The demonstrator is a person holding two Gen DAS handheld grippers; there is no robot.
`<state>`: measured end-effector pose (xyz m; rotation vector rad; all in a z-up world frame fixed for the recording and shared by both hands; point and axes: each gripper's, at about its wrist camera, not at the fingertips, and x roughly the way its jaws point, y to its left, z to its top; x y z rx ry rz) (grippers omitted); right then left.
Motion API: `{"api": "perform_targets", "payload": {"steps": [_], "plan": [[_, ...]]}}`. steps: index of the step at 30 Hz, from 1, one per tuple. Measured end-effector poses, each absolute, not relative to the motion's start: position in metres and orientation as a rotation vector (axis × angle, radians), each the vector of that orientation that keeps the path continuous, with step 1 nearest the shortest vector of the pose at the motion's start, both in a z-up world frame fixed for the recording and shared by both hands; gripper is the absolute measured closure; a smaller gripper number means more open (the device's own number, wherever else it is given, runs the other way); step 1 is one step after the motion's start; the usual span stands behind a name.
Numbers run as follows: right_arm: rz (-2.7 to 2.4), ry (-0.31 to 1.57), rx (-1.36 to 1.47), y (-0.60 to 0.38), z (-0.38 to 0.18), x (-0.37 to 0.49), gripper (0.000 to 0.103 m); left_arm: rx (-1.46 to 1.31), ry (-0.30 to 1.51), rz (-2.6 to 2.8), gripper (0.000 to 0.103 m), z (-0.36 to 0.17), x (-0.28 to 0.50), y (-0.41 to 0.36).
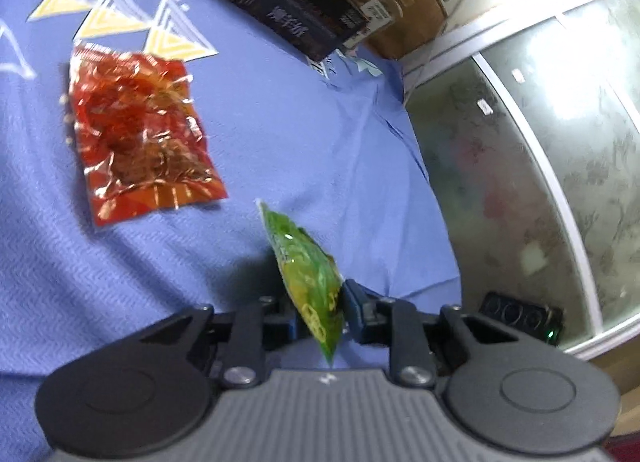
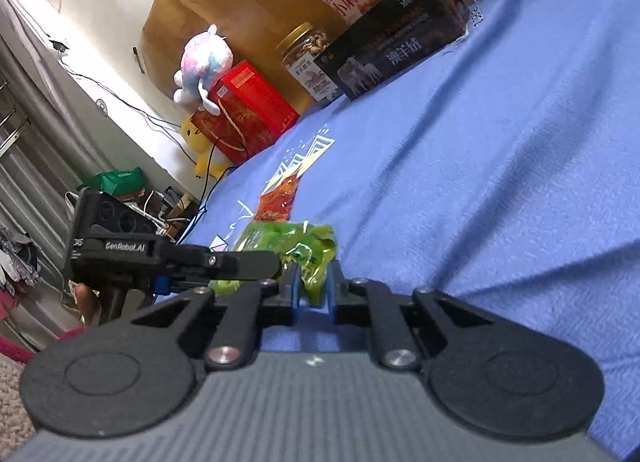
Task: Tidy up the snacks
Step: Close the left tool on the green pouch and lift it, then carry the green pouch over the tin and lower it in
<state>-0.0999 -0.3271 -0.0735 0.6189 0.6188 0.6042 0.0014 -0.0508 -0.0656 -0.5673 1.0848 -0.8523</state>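
Both the left gripper and right gripper clench one green packet. The jar holds what look like nuts.

Green packet: glossy crinkled plastic film. Red packet: shiny clear-fronted foil. Cloth: matt blue woven fabric. Gripper bodies: matt black plastic, metal screws.

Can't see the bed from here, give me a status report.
Left gripper and right gripper both shut on green snack packet. Red snack packet lies apart. Nothing blocking.
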Motion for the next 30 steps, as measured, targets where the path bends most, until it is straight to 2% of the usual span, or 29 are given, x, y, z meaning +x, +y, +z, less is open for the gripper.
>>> {"api": "perform_targets", "payload": {"steps": [4, 6, 8, 10, 22, 24, 26, 30], "plan": [[0.611, 0.612, 0.630, -0.327, -0.072, -0.100, 0.086, -0.568, 1.048, -0.864, 0.082, -0.064, -0.003, -0.045], [0.623, 0.607, 0.646, -0.328, -0.073, -0.099, 0.082, -0.577, 1.019, -0.898, 0.082, -0.060, -0.007, -0.040], [0.655, 0.596, 0.677, -0.330, -0.073, -0.100, 0.067, -0.602, 1.003, -0.952, 0.082, -0.056, -0.010, -0.037], [0.690, 0.583, 0.703, -0.329, -0.072, -0.101, 0.058, -0.606, 0.972, -0.983, 0.082, -0.052, -0.013, -0.036], [0.751, 0.586, 0.820, -0.334, -0.072, -0.100, 0.055, -0.643, 0.955, -1.023, 0.084, -0.048, -0.012, -0.033], [0.760, 0.577, 0.796, -0.332, -0.070, -0.103, 0.051, -0.651, 0.947, -1.026, 0.084, -0.047, -0.011, -0.029], [0.779, 0.559, 0.763, -0.330, -0.066, -0.106, 0.038, -0.664, 0.936, -1.028, 0.084, -0.044, -0.010, -0.026], [0.799, 0.540, 0.756, -0.328, -0.065, -0.108, 0.036, -0.690, 0.920, -1.044, 0.084, -0.040, -0.009, -0.021]]}}
